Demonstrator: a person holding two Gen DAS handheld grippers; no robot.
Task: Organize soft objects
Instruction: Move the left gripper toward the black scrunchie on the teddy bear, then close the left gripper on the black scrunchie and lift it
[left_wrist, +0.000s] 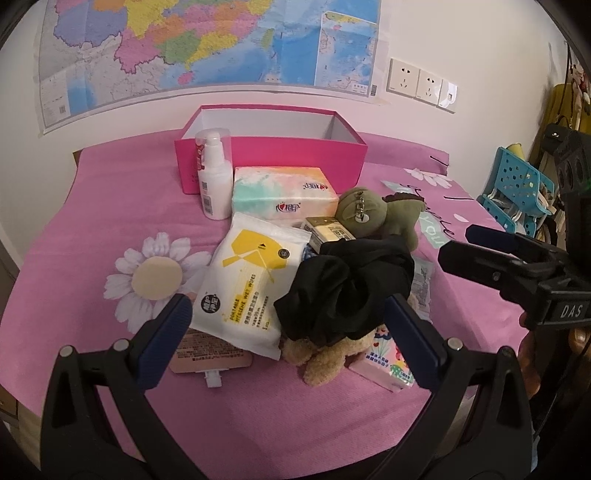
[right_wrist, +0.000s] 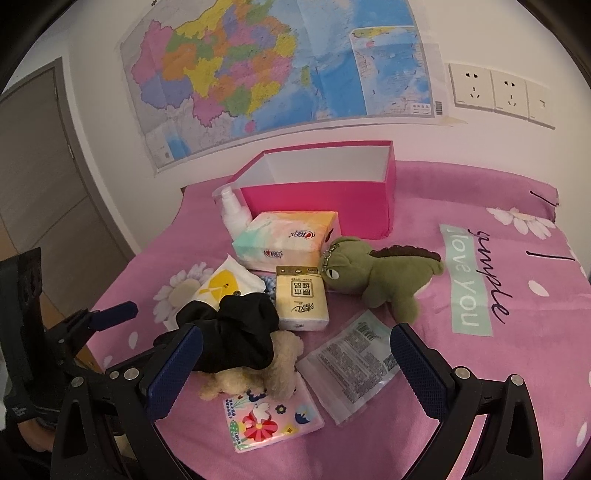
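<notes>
Over the pink bed, both tongs are hanging spread apart and empty above a heap of soft things.
Left tongs (left_wrist: 288, 317) are best closing on the black cloth (left_wrist: 347, 280) atop the tan plush (right_wrist: 258, 376), bound for the pink box (right_wrist: 317, 199); right tongs (right_wrist: 295, 358) are waiting; wipes pack (left_wrist: 247, 288) is reading "HYGIENE WET WIPES".

We see black cloth (right_wrist: 236, 332) bunched up, draped over tan plush (right_wrist: 258, 376) lying on its side. Green dino plush (right_wrist: 384, 273) at 2 o'clock from pile, on its side, keychain at head. Pastel tissue pack (right_wrist: 288, 236) at 12, flat. Small tissue pack (right_wrist: 301, 295) between them. Pink box (right_wrist: 317, 203) behind, open, upright.
</notes>
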